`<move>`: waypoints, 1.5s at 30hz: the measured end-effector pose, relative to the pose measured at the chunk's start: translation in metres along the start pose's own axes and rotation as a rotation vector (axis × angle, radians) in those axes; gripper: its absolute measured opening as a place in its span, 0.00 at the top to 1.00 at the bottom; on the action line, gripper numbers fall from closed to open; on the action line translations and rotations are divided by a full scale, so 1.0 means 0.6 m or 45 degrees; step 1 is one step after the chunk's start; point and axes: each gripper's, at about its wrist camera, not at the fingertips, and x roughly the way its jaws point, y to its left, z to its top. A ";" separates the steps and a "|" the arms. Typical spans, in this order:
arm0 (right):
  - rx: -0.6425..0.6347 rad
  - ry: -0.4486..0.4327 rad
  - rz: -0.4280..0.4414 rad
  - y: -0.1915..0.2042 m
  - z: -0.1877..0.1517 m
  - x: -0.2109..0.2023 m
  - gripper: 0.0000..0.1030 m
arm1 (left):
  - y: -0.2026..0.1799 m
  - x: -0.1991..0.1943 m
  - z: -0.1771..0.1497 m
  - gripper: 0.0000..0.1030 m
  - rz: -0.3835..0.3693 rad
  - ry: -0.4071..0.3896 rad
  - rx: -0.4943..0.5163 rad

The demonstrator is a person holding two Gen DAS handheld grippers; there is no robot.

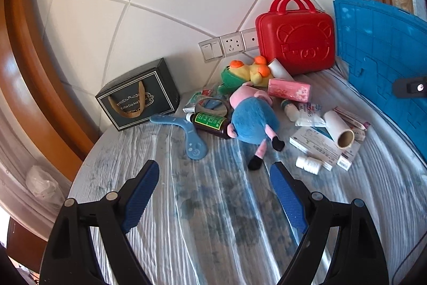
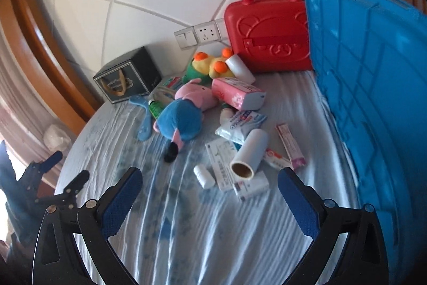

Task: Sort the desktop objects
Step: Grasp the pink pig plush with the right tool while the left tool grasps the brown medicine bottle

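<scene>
A pile of objects lies on the table: a pink and blue pig plush, a yellow and green plush, a brown bottle with a green label, a blue boomerang, a pink tissue pack, a white paper roll, and several medicine boxes. My left gripper is open and empty, short of the pig plush. My right gripper is open and empty, just in front of the roll and boxes.
A red toy suitcase stands at the wall. A blue crate stands on the right. A dark gift box sits at the back left. The table has a striped cloth.
</scene>
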 end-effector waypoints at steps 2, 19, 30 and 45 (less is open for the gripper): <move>-0.016 0.059 0.060 0.006 0.027 0.045 0.00 | 0.005 0.025 0.003 0.17 -0.009 0.022 -0.015; 0.189 0.514 0.189 0.063 0.184 0.543 0.00 | 0.066 0.244 0.051 0.17 0.027 0.116 -0.026; -0.015 0.451 0.233 0.077 0.149 0.497 0.31 | 0.120 0.386 0.099 0.17 -0.075 0.214 -0.253; 0.044 0.395 0.326 0.022 0.094 0.391 0.30 | 0.068 0.563 0.077 0.24 -0.045 0.474 -0.511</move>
